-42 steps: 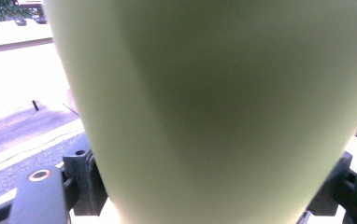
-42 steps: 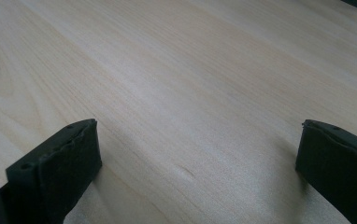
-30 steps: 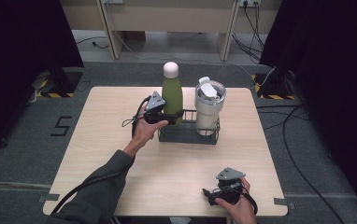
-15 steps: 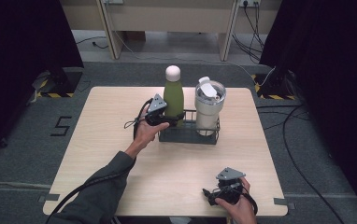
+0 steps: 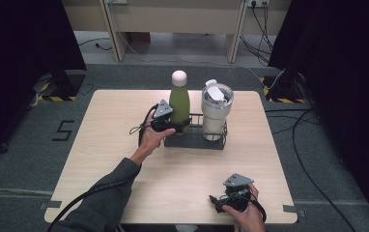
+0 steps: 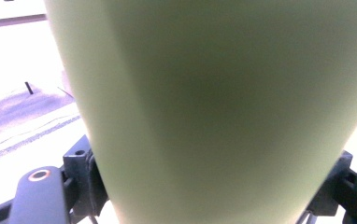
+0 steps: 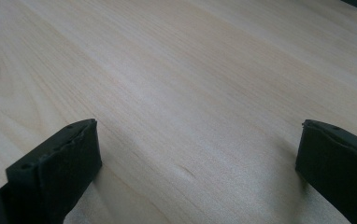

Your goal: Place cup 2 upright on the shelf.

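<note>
A green bottle (image 5: 179, 102) with a white cap stands upright at the left end of a black wire rack (image 5: 194, 141) at the middle of the table. My left gripper (image 5: 179, 126) comes in from the left and is shut on the bottle's lower body. In the left gripper view the bottle (image 6: 223, 102) sits close up between the two black jaws. A white tumbler (image 5: 216, 112) with a lid stands in the rack's right end. My right gripper (image 5: 219, 202) rests near the table's front edge, open with nothing in it; its view has bare wood between the fingers (image 7: 55, 163).
The light wooden table (image 5: 105, 145) has bare room left of the rack and in front of it. Cables trail from both grippers. Beyond the table's far edge lie grey carpet, desk legs and floor cables.
The green bottle and my left gripper have sunk a little, bringing the bottle lower into the rack. The right gripper has stayed where it was.
</note>
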Demonstrator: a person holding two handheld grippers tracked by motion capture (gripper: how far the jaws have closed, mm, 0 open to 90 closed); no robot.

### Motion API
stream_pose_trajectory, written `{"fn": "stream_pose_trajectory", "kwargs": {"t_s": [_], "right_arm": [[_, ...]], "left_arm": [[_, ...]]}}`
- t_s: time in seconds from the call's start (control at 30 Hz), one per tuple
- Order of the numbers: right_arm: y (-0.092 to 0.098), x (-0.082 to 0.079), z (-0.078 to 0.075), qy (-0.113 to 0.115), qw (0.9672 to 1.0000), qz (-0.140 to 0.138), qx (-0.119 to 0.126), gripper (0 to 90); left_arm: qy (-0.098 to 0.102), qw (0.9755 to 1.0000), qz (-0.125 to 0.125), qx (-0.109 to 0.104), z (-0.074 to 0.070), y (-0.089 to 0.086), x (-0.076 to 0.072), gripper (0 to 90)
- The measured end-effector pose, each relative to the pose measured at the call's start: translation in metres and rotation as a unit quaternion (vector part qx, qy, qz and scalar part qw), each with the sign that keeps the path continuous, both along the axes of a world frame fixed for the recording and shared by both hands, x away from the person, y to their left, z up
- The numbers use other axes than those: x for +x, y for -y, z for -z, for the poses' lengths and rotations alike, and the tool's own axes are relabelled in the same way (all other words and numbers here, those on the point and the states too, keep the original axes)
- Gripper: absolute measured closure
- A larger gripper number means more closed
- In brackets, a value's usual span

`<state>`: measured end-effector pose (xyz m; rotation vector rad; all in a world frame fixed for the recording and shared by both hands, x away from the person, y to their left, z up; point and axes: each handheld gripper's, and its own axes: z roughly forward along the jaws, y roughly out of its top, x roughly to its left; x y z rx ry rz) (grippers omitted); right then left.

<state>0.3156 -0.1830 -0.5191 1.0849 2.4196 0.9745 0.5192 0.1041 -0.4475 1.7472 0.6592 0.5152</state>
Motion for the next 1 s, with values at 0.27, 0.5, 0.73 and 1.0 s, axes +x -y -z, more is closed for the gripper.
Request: {"fn": "stream_pose_trajectory", "kwargs": {"t_s": [0.27, 0.5, 0.73, 1.0], "right_arm": [[0.0000, -0.0001, -0.0001, -0.001, 1.0000, 0.000, 0.000, 0.5], [0.0000, -0.0001, -0.0001, 0.000, 1.0000, 0.000, 0.000, 0.5], [0.0000, -0.0001, -0.0001, -0.001, 1.0000, 0.000, 0.000, 0.5], [0.0000, -0.0001, -0.0001, 0.000, 1.0000, 0.000, 0.000, 0.5]], "left_arm": [[-0.001, 1.0000, -0.003, 0.006, 0.0055, 0.0007, 0.0002, 20.4], [-0.002, 1.0000, -0.007, 0.005, 0.0093, -0.0004, 0.0015, 20.3], [-0.002, 0.9999, -0.007, 0.008, 0.0092, -0.0003, 0.0012, 20.2], [0.002, 0.9999, -0.011, 0.003, 0.0079, -0.0008, 0.0005, 14.8]]}}
